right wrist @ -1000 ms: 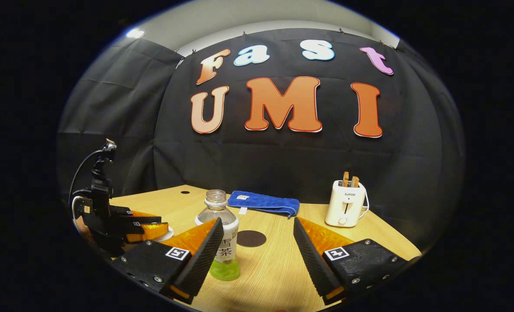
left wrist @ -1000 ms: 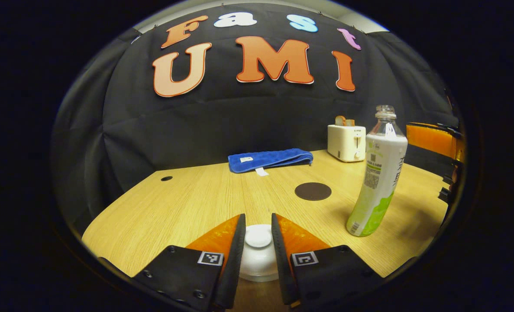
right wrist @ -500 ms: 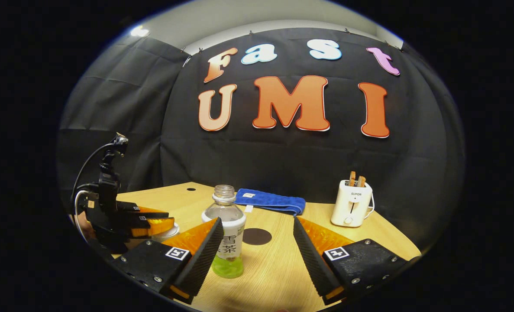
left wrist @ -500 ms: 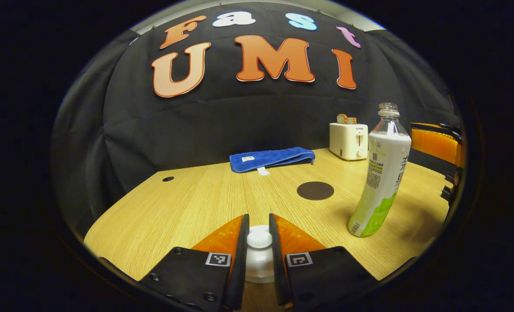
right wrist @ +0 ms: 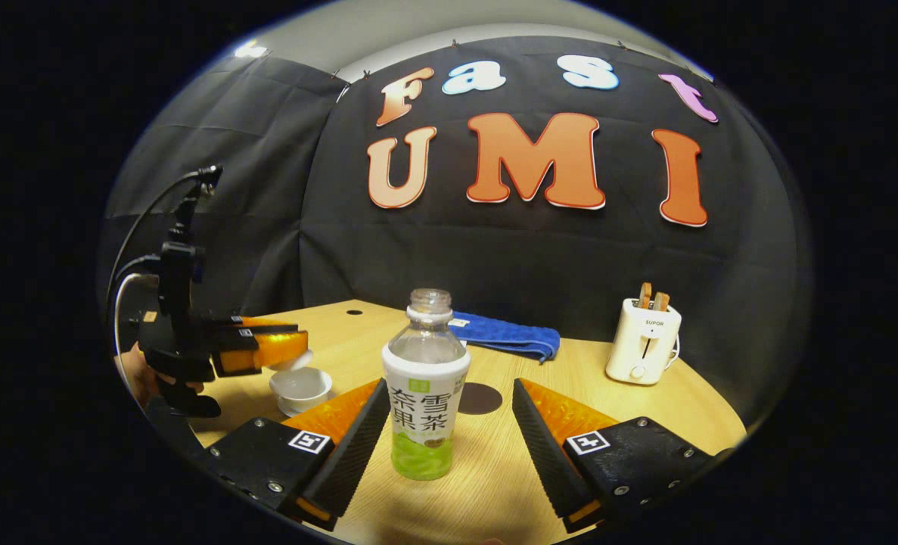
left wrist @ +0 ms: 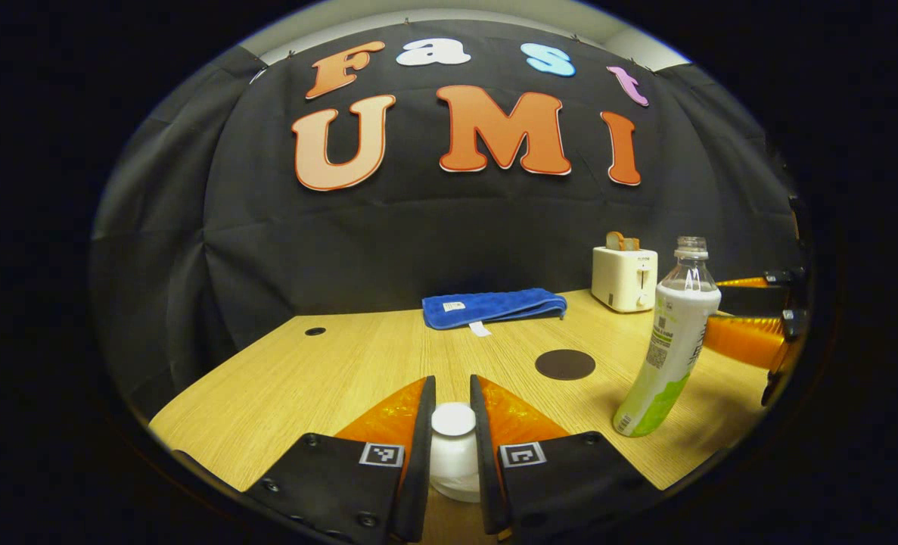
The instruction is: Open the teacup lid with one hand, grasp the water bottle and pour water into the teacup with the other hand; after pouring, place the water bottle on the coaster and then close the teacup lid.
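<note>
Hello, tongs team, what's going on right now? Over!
Left tongs shut on lid, lifted off cup. Right tongs open around bottle, not gripping. Coaster bare, nothing in the way.

white teacup lid (left wrist: 453, 418) | blue towel (right wrist: 506, 337) – dark-brown coaster (left wrist: 565, 364)

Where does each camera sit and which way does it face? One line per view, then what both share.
Left gripper view: on the left gripper, low over the table, facing the wall; own fingers clamp the teacup lid.
Right gripper view: on the right gripper, facing the wall; own open fingers flank the water bottle.
Both share: water bottle, coaster, towel, toaster.
</note>
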`<state>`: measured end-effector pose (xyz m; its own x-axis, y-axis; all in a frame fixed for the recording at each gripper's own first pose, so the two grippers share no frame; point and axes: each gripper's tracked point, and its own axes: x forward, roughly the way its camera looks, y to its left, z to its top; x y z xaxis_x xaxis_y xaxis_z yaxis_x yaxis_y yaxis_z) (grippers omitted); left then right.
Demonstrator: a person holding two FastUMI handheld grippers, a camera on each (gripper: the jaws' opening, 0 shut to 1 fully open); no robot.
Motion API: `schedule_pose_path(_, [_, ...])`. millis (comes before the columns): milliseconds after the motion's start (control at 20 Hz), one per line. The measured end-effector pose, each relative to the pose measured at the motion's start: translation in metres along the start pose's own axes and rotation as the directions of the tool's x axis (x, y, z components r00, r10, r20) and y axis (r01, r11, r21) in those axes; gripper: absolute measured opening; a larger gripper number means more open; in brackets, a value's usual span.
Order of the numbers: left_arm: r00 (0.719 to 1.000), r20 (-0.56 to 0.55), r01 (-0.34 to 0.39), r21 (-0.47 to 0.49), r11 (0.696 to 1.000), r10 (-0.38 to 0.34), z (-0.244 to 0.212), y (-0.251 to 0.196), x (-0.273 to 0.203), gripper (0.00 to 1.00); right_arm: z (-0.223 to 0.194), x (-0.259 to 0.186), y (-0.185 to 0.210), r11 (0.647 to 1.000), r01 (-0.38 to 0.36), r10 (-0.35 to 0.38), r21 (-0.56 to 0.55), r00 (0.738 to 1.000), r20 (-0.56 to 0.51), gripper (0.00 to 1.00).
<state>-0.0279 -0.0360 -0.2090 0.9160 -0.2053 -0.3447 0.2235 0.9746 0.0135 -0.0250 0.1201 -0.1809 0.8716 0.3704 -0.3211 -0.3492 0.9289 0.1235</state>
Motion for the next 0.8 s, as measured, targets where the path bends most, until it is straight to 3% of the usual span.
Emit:
schedule_pose_path(450, [0.999, 0.001, -0.046, -0.015, 0.999, 0.046, -0.008, 0.027, -0.012, 0.29, -0.055, 0.025, 0.018, 0.996, -0.023, 0.035, 0.091, 0.991, -0.129, 0.94])
schedule_pose_path(550, [0.999, 0.003, -0.053, -0.023, 0.998, 0.053, -0.01, 0.03, -0.014, 0.32, -0.053, 0.027, 0.02, 0.996, -0.021, 0.032, 0.087, 0.992, -0.124, 0.85])
schedule_pose_path(650, [0.998, 0.007, -0.054, -0.033, 0.998, 0.054, -0.011, 0.034, -0.016, 0.32, -0.053, 0.034, 0.02, 0.997, -0.014, 0.024, 0.082, 0.992, -0.124, 0.69])
schedule_pose_path(750, [0.998, 0.01, -0.056, -0.034, 0.998, 0.057, -0.01, 0.035, -0.018, 0.32, -0.049, 0.03, 0.024, 0.998, -0.019, 0.027, 0.061, 0.991, -0.129, 0.61])
schedule_pose_path(800, [0.998, 0.012, -0.059, -0.035, 0.998, 0.06, -0.011, 0.037, -0.018, 0.32, -0.046, 0.03, 0.024, 0.999, -0.018, 0.023, 0.04, 0.992, -0.126, 0.64])
